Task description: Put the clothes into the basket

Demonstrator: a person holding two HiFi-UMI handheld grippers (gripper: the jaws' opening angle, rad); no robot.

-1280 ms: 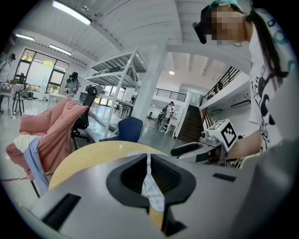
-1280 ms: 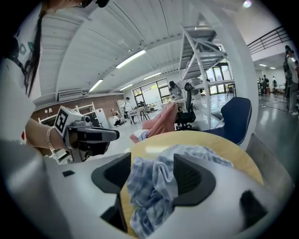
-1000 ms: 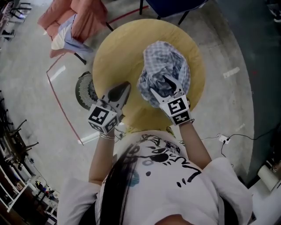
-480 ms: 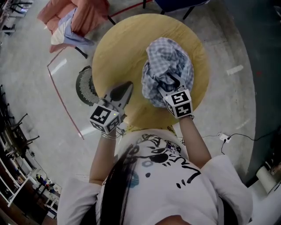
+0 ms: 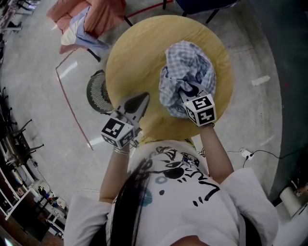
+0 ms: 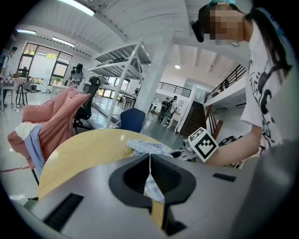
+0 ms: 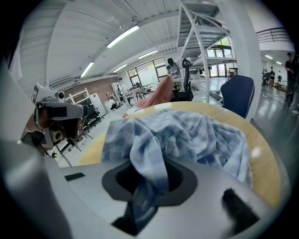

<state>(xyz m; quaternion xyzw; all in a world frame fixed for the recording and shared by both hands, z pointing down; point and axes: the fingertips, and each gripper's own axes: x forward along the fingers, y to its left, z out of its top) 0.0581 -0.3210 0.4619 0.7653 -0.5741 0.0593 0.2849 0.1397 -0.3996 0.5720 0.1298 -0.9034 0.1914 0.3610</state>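
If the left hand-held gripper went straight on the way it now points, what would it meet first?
Probably the checked cloth; the table just before it might come first, as depth is unclear.

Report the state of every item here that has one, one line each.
Checked cloth: crumpled in a heap on the table, one fold pinched.
Right tongs: jaws have just been closing and now grip that fold.
Left tongs: shut, empty, above the table's near edge.
Basket: upright on the floor beside the table, with the cloth not in it.
Pink clothes: piled off the table, at the far left.
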